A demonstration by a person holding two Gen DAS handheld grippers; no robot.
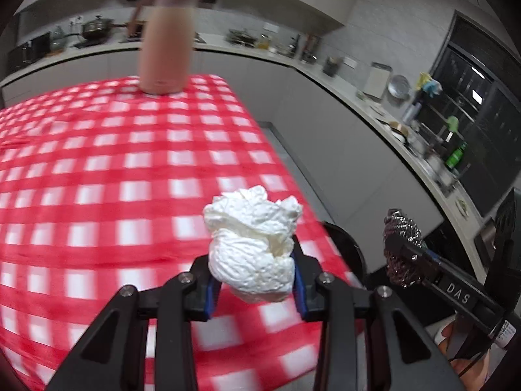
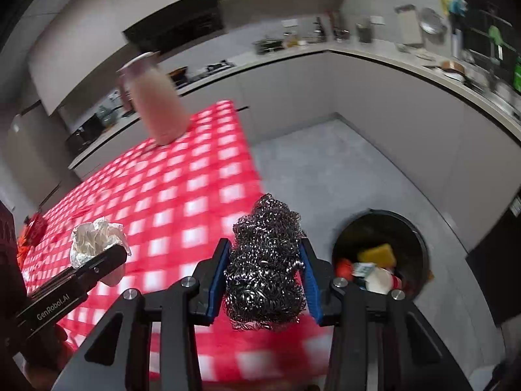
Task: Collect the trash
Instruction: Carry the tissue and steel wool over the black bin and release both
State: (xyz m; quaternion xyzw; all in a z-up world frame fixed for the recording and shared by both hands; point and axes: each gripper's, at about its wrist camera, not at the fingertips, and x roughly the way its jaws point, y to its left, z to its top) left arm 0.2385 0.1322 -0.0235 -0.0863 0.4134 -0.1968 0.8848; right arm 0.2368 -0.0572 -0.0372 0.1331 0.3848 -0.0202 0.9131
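My left gripper [image 1: 252, 280] squeezes a white paper ball [image 1: 252, 244], low in the middle of its view. My right gripper [image 2: 265, 280] squeezes a steel wool ball [image 2: 265, 260], also low & middle. Under both is the red check cloth [image 1: 97, 179]. Pink jug [image 1: 166, 42] at top. Black trash bin [image 2: 420, 238] w/ junk, lower right on the floor.

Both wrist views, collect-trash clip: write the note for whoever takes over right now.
Left gripper: shut on a crumpled white tissue, over the checked tablecloth.
Right gripper: shut on a steel wool scrubber, at the table's edge.
Black bin on the floor to the right, already holding trash.
Pink jug stands at the far end.
Left: drop both pieces into the bin.
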